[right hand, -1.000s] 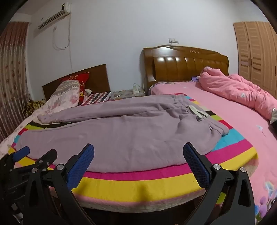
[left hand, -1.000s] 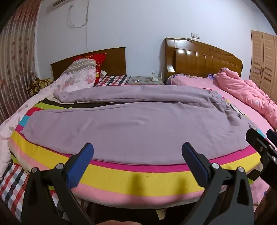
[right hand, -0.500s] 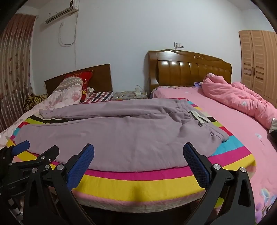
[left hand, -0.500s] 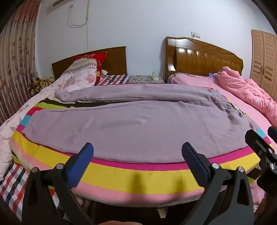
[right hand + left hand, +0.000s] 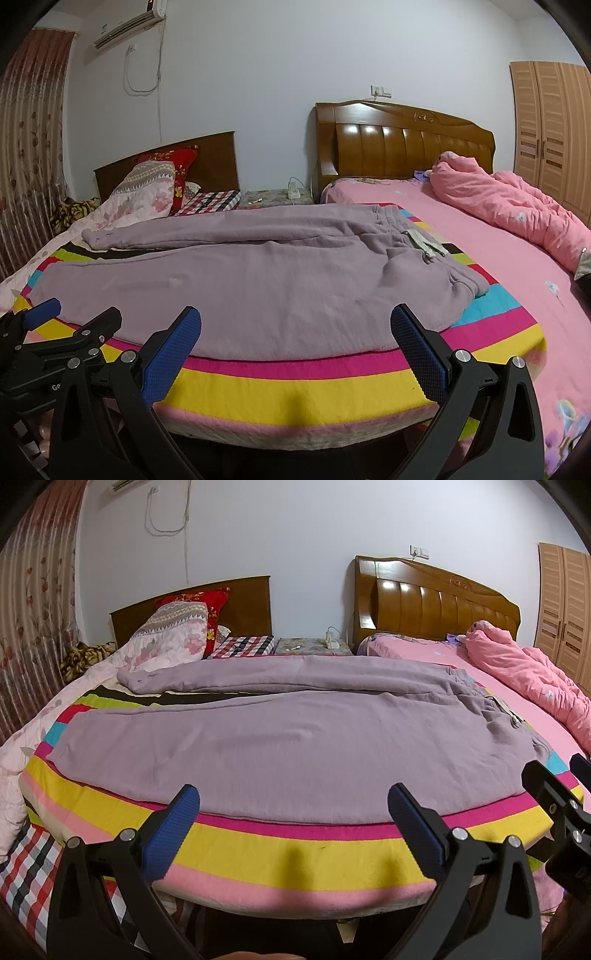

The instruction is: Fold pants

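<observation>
Lilac sweatpants (image 5: 295, 738) lie spread flat on a striped blanket (image 5: 295, 853) at the bed's near edge, waistband to the right, leg cuffs to the left, one leg behind the other. They also show in the right wrist view (image 5: 258, 280). My left gripper (image 5: 293, 808) is open and empty, just short of the blanket's front edge. My right gripper (image 5: 295, 328) is open and empty, likewise before the front edge, nearer the waistband (image 5: 417, 240). Each gripper appears at the side of the other's view.
A bunched pink quilt (image 5: 517, 206) lies on the pink bed at right. Pillows (image 5: 173, 635) sit at the far left by a headboard. A nightstand (image 5: 310, 646) stands between the two headboards. A wardrobe (image 5: 554, 129) stands at far right.
Both grippers have tilted or risen slightly, so the pants sit lower in view and more of the wall shows. Both stay open. The pants have not moved.
</observation>
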`<control>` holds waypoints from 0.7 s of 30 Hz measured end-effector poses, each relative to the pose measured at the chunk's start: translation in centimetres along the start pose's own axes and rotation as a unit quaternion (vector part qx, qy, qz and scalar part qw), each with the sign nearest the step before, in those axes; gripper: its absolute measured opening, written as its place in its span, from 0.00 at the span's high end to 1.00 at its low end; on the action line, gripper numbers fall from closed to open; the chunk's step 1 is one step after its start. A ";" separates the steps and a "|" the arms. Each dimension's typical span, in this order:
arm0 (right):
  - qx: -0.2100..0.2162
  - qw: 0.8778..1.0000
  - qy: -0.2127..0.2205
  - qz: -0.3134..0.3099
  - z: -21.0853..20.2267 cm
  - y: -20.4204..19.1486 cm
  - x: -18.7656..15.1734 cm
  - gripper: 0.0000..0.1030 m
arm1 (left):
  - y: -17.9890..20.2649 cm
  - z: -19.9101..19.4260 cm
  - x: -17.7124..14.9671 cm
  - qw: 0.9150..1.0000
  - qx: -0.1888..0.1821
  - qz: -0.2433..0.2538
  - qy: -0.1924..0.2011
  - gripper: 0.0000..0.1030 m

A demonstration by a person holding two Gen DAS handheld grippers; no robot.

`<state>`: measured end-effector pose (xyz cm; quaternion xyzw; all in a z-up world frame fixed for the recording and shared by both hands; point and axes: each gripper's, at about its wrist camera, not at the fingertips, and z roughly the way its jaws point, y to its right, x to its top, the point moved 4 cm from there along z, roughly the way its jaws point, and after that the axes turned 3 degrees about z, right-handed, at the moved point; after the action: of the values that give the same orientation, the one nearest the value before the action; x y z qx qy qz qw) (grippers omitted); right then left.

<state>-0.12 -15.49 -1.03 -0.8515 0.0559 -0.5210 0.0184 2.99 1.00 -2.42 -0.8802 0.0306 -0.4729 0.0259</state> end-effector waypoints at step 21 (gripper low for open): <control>0.002 1.000 -0.007 0.006 0.2 0.2 -0.5 0.04 | -0.1 0.1 -0.2 1.000 0.001 -0.001 -0.004 0.01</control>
<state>-0.15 -15.62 -1.57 -0.8550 0.0599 -0.5146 0.0232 2.95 1.11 -2.64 -0.8820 0.0294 -0.4697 0.0264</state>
